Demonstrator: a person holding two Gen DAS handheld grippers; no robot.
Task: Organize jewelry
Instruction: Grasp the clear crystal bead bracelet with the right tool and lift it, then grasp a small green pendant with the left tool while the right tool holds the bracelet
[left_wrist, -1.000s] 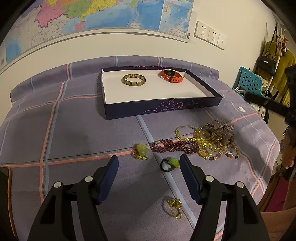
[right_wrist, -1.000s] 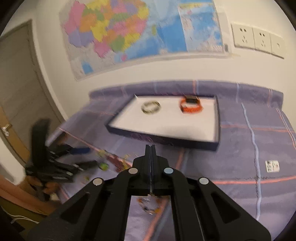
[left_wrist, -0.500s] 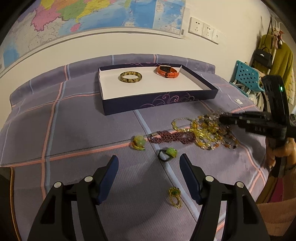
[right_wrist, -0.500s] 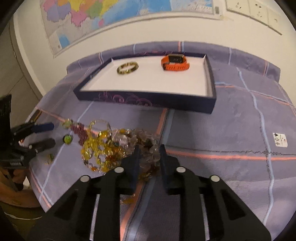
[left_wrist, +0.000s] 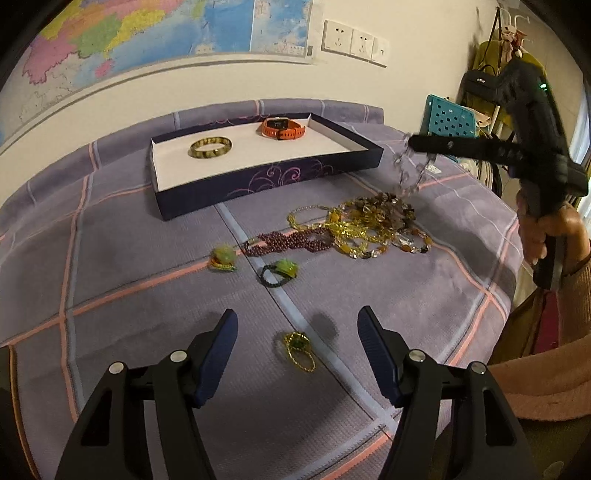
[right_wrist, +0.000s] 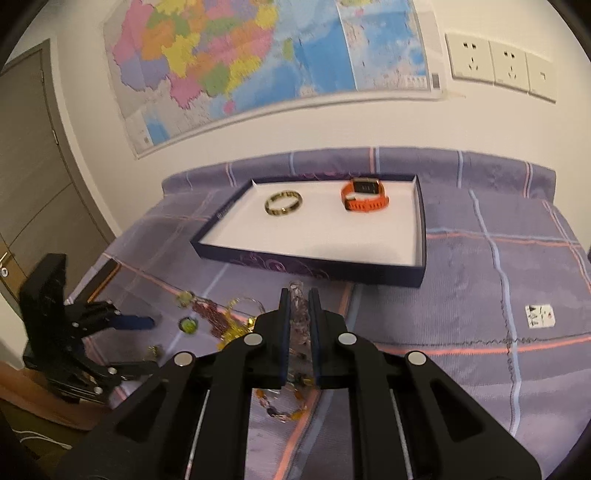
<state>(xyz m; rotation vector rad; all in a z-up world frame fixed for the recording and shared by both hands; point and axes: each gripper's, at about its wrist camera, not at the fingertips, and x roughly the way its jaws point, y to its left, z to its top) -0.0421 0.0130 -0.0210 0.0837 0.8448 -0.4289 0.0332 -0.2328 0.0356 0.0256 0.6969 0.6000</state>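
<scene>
A purple plaid cloth covers the table below a wall map. A shallow white-lined box holds a bangle and orange watch. The left gripper gapes over a gold ring. The right gripper pinches a clear bead strand above the tangled bead pile.

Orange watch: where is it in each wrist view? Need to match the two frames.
Left wrist view: the orange watch lies upper centre, in the far right part of the tray, right of the bangle.
Right wrist view: the watch lies centre, slightly right, in the tray's far part, again right of the bangle.
Shared landmark: the wall sockets above the tray.
</scene>
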